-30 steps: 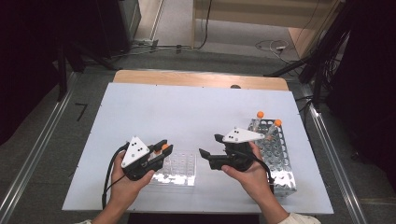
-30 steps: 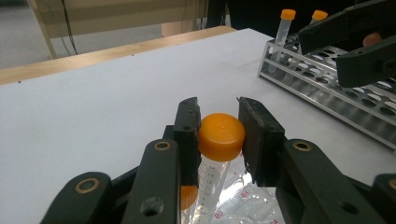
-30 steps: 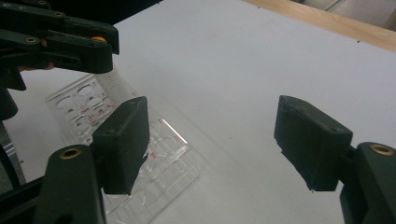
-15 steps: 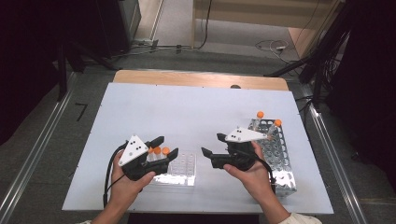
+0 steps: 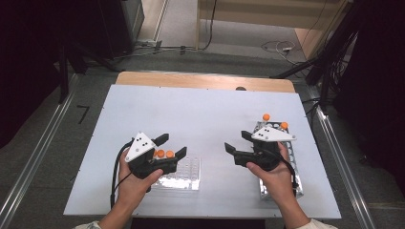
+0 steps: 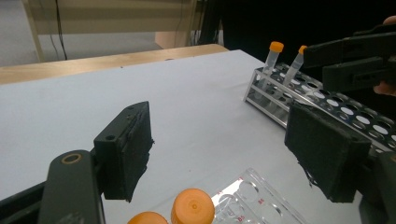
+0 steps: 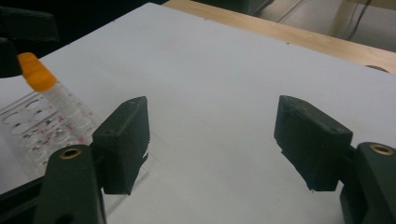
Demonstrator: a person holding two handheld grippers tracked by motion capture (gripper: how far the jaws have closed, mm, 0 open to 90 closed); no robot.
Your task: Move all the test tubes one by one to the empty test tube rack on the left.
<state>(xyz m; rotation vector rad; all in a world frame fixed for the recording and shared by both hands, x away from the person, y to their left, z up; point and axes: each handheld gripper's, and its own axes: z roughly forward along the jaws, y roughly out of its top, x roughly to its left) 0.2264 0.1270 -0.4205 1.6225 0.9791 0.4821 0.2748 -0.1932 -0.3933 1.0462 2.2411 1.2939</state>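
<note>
Tubes [image 5: 165, 153]: clear plastic, orange caps; rack [image 5: 184, 174] transparent.

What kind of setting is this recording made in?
Probably a lab-style test bench: a white table holds a metal tube rack, a clear plastic rack and orange-capped tubes, with cables on the floor behind.
</note>
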